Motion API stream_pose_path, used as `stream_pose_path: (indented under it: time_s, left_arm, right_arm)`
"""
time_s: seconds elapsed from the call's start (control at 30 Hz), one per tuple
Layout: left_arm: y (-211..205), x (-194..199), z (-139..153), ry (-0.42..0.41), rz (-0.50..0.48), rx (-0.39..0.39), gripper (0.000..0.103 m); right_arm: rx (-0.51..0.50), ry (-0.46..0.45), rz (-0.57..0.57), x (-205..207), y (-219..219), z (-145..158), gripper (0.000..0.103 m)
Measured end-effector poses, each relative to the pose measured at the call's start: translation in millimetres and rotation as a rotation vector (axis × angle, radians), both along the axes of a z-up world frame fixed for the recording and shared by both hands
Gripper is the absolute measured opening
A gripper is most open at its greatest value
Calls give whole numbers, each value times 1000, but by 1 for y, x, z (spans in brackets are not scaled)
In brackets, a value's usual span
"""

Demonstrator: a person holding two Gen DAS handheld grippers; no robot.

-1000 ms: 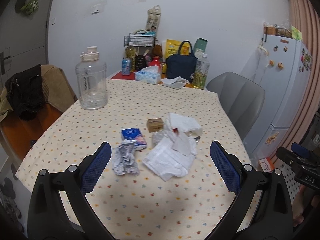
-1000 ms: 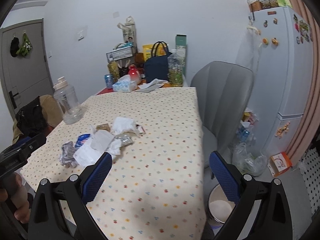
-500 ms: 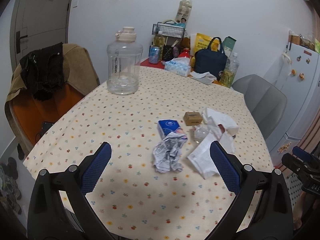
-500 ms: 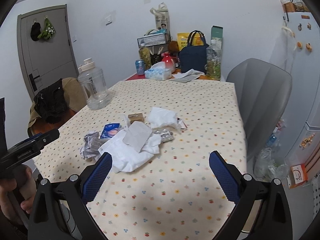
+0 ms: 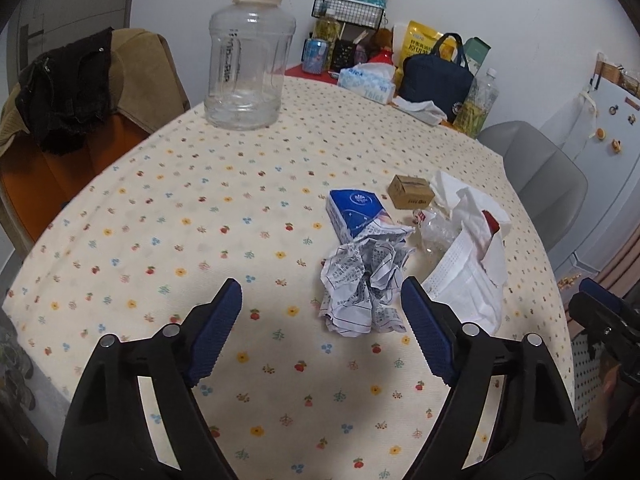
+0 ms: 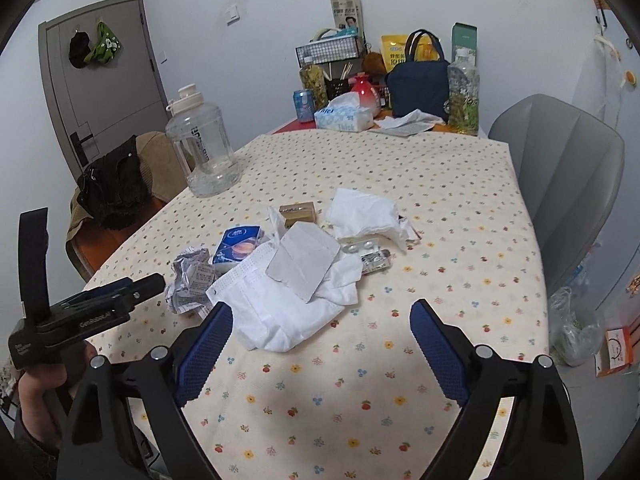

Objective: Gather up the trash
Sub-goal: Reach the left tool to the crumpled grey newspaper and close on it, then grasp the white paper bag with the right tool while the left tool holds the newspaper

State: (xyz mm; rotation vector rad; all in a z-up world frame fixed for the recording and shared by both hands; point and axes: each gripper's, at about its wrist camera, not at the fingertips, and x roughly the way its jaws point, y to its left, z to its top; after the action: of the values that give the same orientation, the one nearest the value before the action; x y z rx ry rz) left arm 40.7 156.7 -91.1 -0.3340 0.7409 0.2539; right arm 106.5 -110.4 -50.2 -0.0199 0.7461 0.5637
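Floral tablecloth (image 5: pixel 160 240), then litter heaped mid-table: soft white face mask (image 6: pixel 280 308), blue tissue pack (image 5: pixel 354 210), crumpled printed paper (image 5: pixel 362 284), small brown box (image 5: pixel 410 197). Left gripper (image 5: pixel 322 330) and right gripper (image 6: pixel 320 354) both released, empty, apart from the heap. Paper probably light, springy; best pinched across its bulk

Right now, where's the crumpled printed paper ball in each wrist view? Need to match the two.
Left wrist: crumpled paper ball sits centre-right, just ahead of the left claw, close to its right finger.
Right wrist: same ball lies left of centre, at the left edge of the trash pile, beyond the left claw's tip.
Shared landmark: the blue tissue pack, touching the ball's far side.
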Motion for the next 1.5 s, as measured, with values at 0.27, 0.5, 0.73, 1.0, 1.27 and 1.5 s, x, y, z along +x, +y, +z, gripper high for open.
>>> stream_pose_path:
  time_s: [0.27, 0.5, 0.73, 1.0, 1.27, 1.5]
  left_arm:
    - [-6, 26, -12, 18, -32, -20, 81]
    - [-6, 41, -24, 45, -62, -69, 31]
    - [7, 26, -14, 13, -25, -47, 30]
    - [24, 10, -8, -2, 17, -52, 30]
    - [22, 5, -3, -13, 16, -45, 30]
    - [18, -1, 10, -32, 15, -28, 30]
  right_arm:
    - [8, 53, 25, 16, 11, -18, 81]
    - [22, 68, 40, 36, 26, -19, 78]
    - [40, 95, 61, 55, 46, -21, 75]
    - [112, 135, 6, 81, 46, -18, 66]
    - [176, 263, -59, 103, 44, -43, 53]
    - [221, 265, -31, 98, 41, -29, 45]
